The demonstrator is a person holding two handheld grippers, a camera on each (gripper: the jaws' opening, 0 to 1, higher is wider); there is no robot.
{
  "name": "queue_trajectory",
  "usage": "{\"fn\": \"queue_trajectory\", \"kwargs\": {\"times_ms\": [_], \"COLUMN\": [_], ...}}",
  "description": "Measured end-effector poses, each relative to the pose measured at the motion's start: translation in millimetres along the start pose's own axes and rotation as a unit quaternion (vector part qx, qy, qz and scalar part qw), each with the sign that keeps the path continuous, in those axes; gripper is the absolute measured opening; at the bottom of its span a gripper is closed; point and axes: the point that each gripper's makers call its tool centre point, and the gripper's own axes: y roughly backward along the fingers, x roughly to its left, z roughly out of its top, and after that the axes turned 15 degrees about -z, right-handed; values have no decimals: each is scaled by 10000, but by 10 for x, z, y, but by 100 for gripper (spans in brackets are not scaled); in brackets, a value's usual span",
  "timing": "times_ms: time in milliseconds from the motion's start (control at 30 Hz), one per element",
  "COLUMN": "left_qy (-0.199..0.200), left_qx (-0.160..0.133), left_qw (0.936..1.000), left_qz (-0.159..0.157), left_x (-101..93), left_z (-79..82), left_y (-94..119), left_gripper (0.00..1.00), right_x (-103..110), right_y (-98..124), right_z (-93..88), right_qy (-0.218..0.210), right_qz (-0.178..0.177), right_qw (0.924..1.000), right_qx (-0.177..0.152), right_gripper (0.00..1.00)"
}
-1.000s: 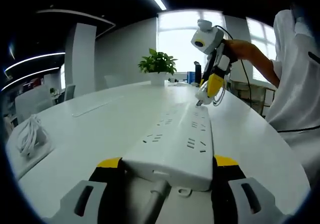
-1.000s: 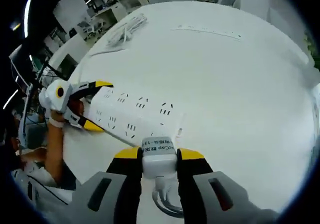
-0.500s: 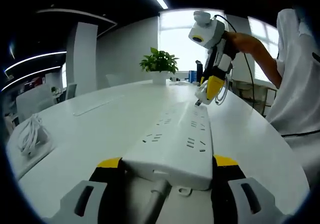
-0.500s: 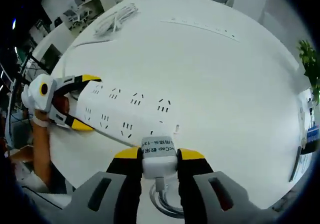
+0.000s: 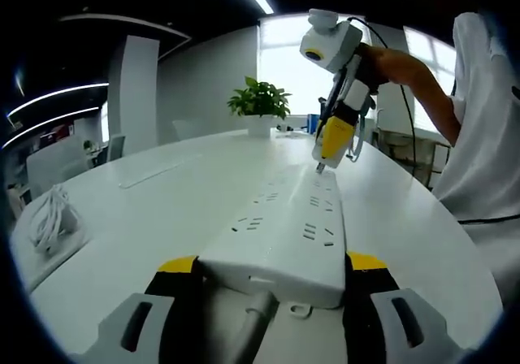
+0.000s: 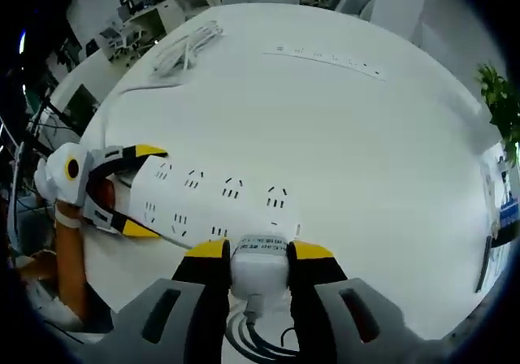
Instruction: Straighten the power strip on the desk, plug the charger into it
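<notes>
A long white power strip point(image 5: 286, 230) lies on the white desk point(image 5: 154, 218), running away from me in the left gripper view. My left gripper point(image 5: 272, 268) is shut on its near cord end. At the strip's far end my right gripper point(image 5: 322, 159) points down, a white charger between its yellow-tipped jaws. In the right gripper view, my right gripper point(image 6: 258, 254) is shut on the white charger point(image 6: 258, 262), right over the power strip's point(image 6: 215, 205) near end. My left gripper point(image 6: 134, 192) clamps the strip's far end there. The charger's cable coils below.
A coiled white cable point(image 5: 50, 218) lies at the desk's left edge. It shows as a white bundle point(image 6: 188, 47) in the right gripper view. A potted plant point(image 5: 257, 108) stands at the far end. A long flat cover plate point(image 6: 329, 55) is set in the desk. A person in white stands on the right.
My right gripper with the charger has risen a little and shifted left, staying over the strip's far end. The left gripper and the strip have not moved.
</notes>
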Motion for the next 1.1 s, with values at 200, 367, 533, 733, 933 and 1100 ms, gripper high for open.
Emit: {"fn": "queue_trajectory", "kwargs": {"times_ms": [200, 367, 533, 733, 933, 1100], "left_qy": [-1, -4, 1, 5, 14, 18], "left_qx": [-6, -4, -2, 2, -1, -4], "left_qw": [10000, 10000, 10000, 10000, 10000, 10000], "left_qz": [5, 5, 12, 17, 34, 36], "left_x": [-9, -59, -87, -113, -104, -92], "left_z": [-1, 5, 11, 20, 22, 20], "left_y": [-8, -11, -9, -15, -21, -23], "left_gripper": [70, 69, 69, 69, 69, 69], "right_x": [-28, -36, -29, -28, -14, -20], "right_y": [-39, -35, -47, -46, -49, -37], "right_z": [-168, -77, 24, 8, 5, -2], "right_qy": [-239, -344, -399, -373, -367, -301], "right_qz": [145, 176, 201, 176, 127, 130], "right_qw": [9994, 9992, 9990, 9991, 9992, 9986], "right_qx": [227, 118, 12, -53, -112, -409], "right_gripper": [27, 27, 27, 27, 27, 27]}}
